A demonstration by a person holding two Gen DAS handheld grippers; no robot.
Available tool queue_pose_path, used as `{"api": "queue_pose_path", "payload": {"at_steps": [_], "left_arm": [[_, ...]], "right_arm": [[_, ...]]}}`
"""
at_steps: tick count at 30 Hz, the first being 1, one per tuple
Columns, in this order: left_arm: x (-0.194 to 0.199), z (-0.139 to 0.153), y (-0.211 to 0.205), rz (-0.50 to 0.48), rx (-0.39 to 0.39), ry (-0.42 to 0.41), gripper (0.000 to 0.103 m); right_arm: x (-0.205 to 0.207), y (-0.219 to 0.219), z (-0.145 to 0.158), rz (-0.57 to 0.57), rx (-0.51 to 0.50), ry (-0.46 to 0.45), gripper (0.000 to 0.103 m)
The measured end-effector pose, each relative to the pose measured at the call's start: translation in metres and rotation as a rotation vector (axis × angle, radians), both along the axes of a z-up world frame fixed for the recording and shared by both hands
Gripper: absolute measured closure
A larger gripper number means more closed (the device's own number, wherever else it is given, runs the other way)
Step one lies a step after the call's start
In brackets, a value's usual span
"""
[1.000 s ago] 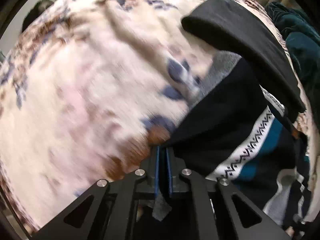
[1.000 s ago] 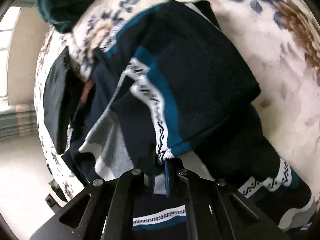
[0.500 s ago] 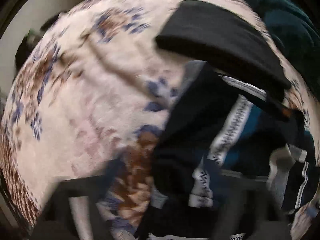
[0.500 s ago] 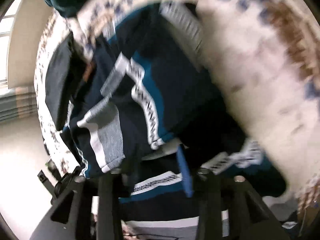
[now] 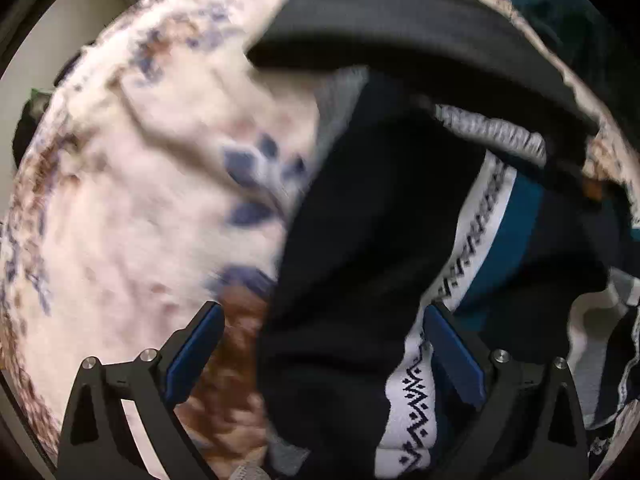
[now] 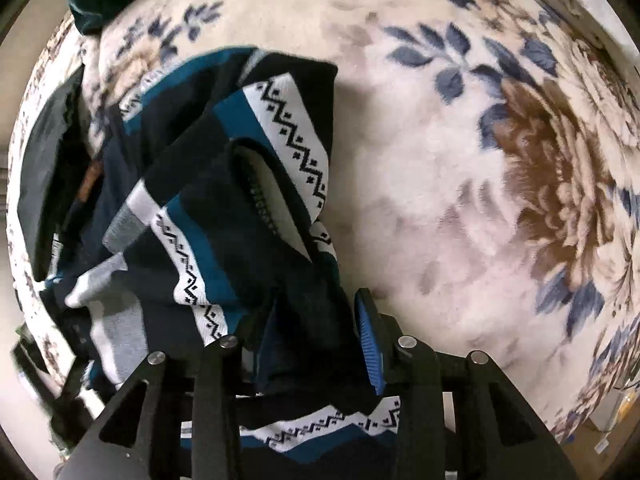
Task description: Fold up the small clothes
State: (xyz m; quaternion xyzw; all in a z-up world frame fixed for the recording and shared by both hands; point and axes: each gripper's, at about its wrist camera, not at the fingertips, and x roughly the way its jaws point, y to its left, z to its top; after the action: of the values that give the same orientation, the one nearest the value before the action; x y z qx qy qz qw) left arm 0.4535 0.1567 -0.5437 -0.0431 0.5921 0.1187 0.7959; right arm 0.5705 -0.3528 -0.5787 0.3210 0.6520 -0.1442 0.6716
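Both tongs stand wide and hold nothing — the left tongs (image 5: 322, 354) and the right tongs (image 6: 320, 336) straddle the patterned garment (image 6: 240, 184), bunched at centre-left on the floral blanket (image 6: 460, 160). The fold seems released; next, a fresh grip on an edge.

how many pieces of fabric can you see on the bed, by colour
navy patterned garment: 1
plain black folded cloth: 1
dark teal cloth: 1
floral blanket underneath: 1
total: 4
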Motion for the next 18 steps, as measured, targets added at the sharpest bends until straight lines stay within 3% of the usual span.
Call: {"api": "queue_pose_path", "payload": {"at_steps": [3, 5, 6, 9, 11, 12, 15, 18], "left_arm": [[-0.013, 0.034, -0.005, -0.017, -0.008, -0.096, 0.000], [-0.026, 0.052, -0.023, -0.055, 0.025, -0.134, 0.000], [-0.034, 0.060, -0.035, -0.077, 0.029, -0.143, 0.000], [-0.062, 0.074, -0.074, -0.136, 0.018, -0.136, 0.000], [-0.082, 0.079, -0.103, -0.167, 0.010, -0.128, 0.000], [-0.090, 0.078, -0.117, -0.170, 0.006, -0.115, 0.000], [-0.124, 0.068, -0.154, -0.152, 0.012, -0.058, 0.000], [-0.155, 0.050, -0.187, -0.076, 0.055, 0.011, 0.000]], "right_arm": [[-0.005, -0.006, 0.020, -0.021, 0.038, -0.027, 0.049], [-0.011, -0.008, 0.040, -0.020, 0.042, -0.061, 0.019], [-0.015, -0.008, 0.053, -0.015, 0.028, -0.074, 0.015], [-0.026, -0.005, 0.081, 0.031, -0.014, -0.074, 0.014], [-0.034, -0.001, 0.091, 0.059, -0.013, -0.073, 0.000], [-0.037, 0.001, 0.096, 0.080, -0.015, -0.074, 0.000], [-0.044, 0.002, 0.108, 0.154, -0.033, -0.091, 0.000], [-0.050, -0.006, 0.095, 0.255, -0.072, -0.074, 0.000]]}}
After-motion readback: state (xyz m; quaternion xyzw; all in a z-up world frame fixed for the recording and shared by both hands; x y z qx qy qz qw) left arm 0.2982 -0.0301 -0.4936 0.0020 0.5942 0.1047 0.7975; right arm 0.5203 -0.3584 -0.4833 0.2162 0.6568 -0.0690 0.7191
